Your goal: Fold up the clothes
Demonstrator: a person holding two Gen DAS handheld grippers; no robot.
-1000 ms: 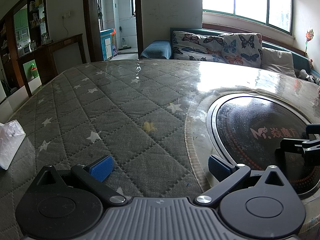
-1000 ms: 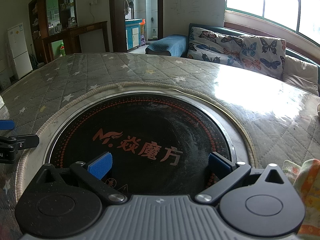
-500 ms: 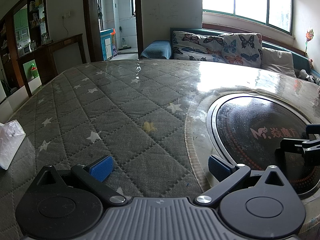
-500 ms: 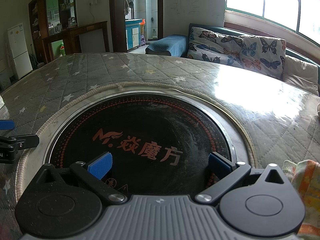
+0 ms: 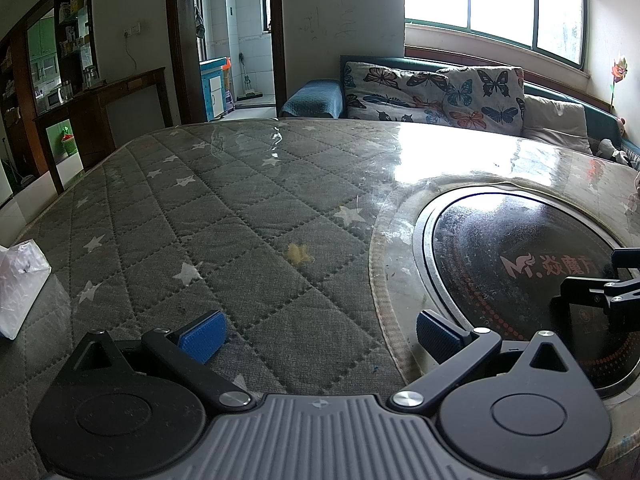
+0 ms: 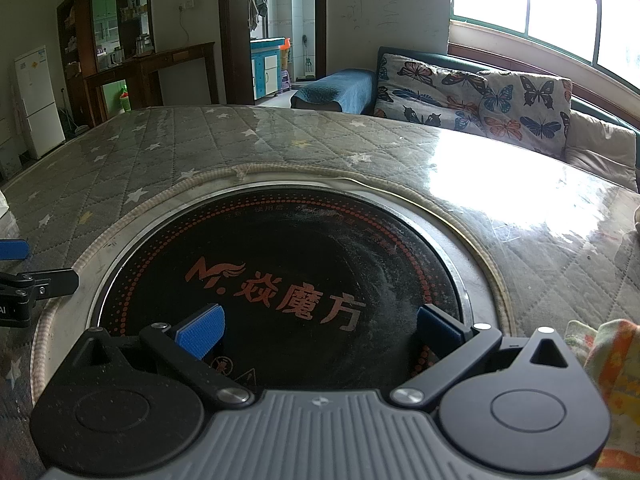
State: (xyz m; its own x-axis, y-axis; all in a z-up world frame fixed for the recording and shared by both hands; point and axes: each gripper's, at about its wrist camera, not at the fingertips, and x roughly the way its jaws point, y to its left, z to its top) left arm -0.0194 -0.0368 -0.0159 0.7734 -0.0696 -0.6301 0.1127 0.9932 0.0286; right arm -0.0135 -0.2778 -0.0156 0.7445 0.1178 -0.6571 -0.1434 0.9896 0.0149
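Observation:
A patterned garment (image 6: 608, 364), orange, yellow and green, lies at the right edge of the right wrist view, just right of my right gripper (image 6: 320, 330). That gripper is open and empty, low over the round black cooktop (image 6: 280, 276). My left gripper (image 5: 320, 334) is open and empty over the grey star-quilted table cover (image 5: 208, 216). The right gripper's fingers (image 5: 600, 292) show at the right edge of the left wrist view, and the left gripper's fingers (image 6: 36, 280) show at the left edge of the right wrist view.
A white plastic bag (image 5: 20, 284) lies at the table's left edge. A sofa with butterfly cushions (image 5: 440, 96) stands behind the table under the windows. A dark wooden counter (image 5: 104, 100) and a doorway are at the back left.

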